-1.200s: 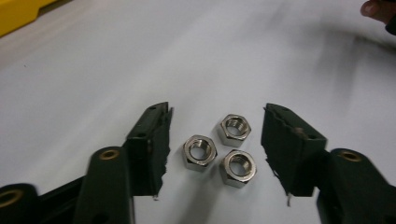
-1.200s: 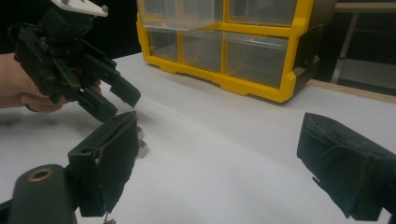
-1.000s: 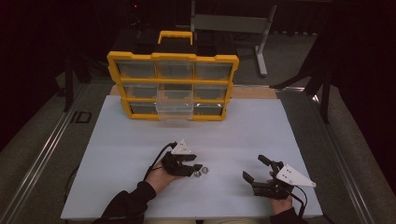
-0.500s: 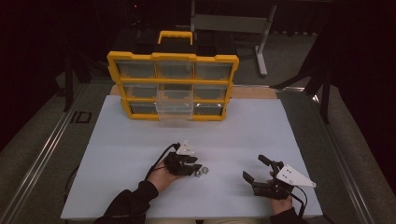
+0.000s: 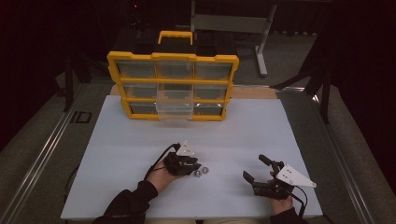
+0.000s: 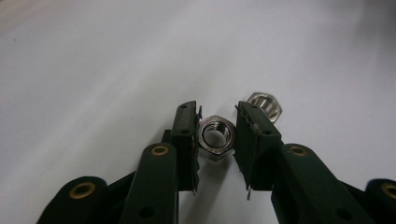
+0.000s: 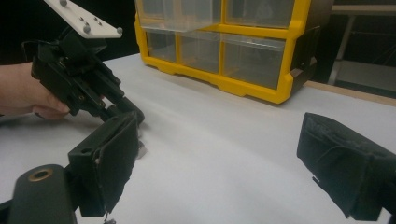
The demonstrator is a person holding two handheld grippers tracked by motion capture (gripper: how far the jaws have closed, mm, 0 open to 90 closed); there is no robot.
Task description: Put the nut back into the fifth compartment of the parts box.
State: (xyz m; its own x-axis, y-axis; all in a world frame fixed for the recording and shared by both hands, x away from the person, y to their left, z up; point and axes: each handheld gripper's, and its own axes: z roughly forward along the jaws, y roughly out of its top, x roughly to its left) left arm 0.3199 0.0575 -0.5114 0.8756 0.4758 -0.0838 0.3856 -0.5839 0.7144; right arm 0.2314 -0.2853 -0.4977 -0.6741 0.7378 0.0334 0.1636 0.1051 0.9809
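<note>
Two silver hex nuts lie on the white table near its front. My left gripper [image 6: 216, 140] holds one hex nut [image 6: 215, 136] flat on the table, and its jaws have just been closing until both pads press the nut's sides. The second nut [image 6: 265, 105] sits just beyond the right jaw. From above, the left gripper [image 5: 194, 169] reaches right to the held nut [image 5: 197, 174], with the other nut [image 5: 205, 171] beside it. My right gripper [image 5: 253, 166] rests at the front right, open and with nothing between its jaws [image 7: 224, 168]. The left gripper [image 7: 130, 112] also appears in the right gripper view.
A yellow parts organizer [image 5: 173, 58] with clear drawers stands at the back of the table, and one bottom-middle drawer [image 5: 175, 112] is pulled out. A metal stand [image 5: 261, 42] is on the floor behind it. The table's front edge lies just under both hands.
The left gripper's jaws have drawn in slightly around the nut at their tips. Both hands and the right gripper have kept their places.
</note>
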